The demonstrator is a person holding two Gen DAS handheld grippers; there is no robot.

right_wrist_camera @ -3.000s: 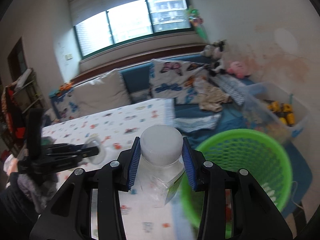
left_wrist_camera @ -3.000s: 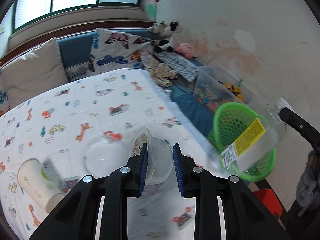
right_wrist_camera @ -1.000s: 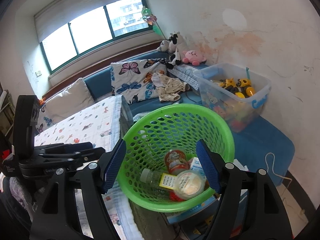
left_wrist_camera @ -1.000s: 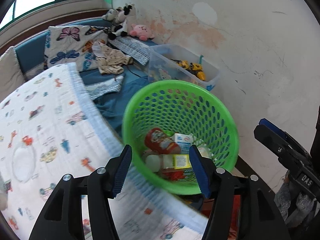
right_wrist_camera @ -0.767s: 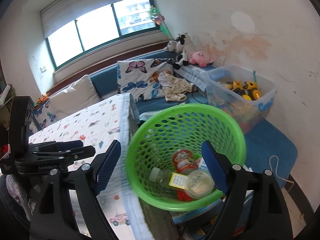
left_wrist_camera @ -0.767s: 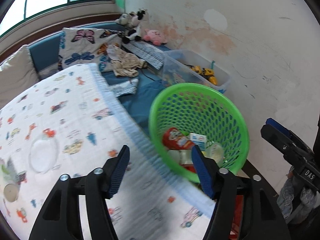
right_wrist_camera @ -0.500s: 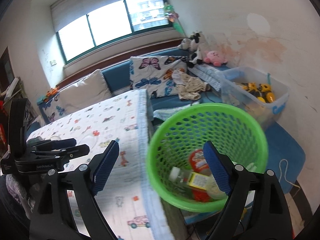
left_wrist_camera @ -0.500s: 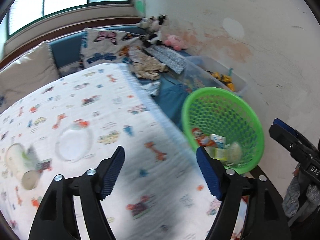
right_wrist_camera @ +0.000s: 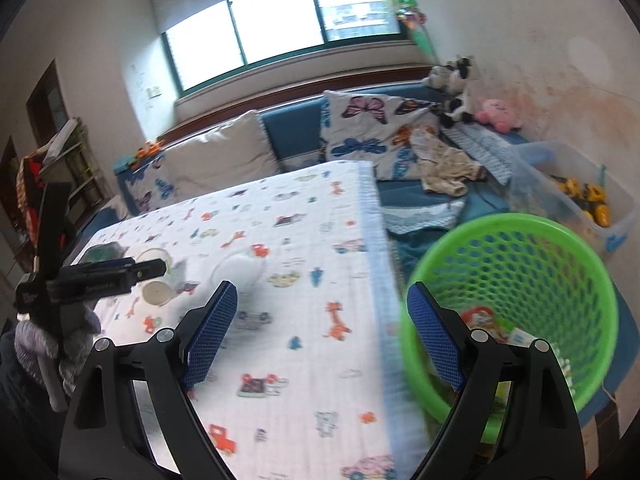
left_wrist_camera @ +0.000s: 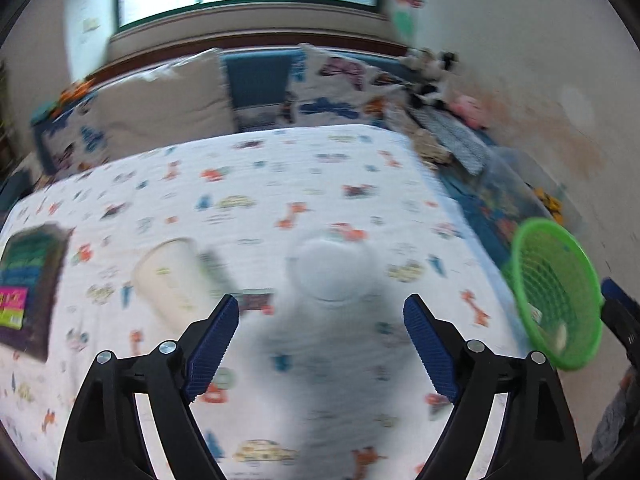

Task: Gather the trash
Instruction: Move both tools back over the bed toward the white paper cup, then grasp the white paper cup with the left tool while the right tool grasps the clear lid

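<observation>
Between the blue ribbed pads of the left gripper (left_wrist_camera: 320, 344), low in the left wrist frame, there is only blurred printed cloth; its jaws are spreading wider at this moment and hold nothing. Just above that gap lies a clear round plastic lid (left_wrist_camera: 332, 270), flat on the white tablecloth printed with cars and giraffes (left_wrist_camera: 280, 184). To the lid's left a white paper cup (left_wrist_camera: 172, 280) lies on its side, and at the far left edge of the frame sits a dark flat packet with green and pink labels (left_wrist_camera: 24, 280). The whole view is smeared, so finer detail cannot be told.

In the right wrist frame the right gripper (right_wrist_camera: 322, 336) also stands wide apart and empty, its gap over the right edge of the cloth. Right of it, off the table and lower, stands the green perforated plastic basket (right_wrist_camera: 560, 264), with a red-labelled wrapper (right_wrist_camera: 478, 316) and other pale bits inside, partly hidden behind the right finger. Towards the left of this frame the left gripper shows side on, over the cup and lid.

Judging by this, the task is partly done: some trash already lies in the basket, while the lid, the cup and perhaps the dark packet remain on the table. Both hands are free to pick up, and the lid seems the nearest target for the left one.
</observation>
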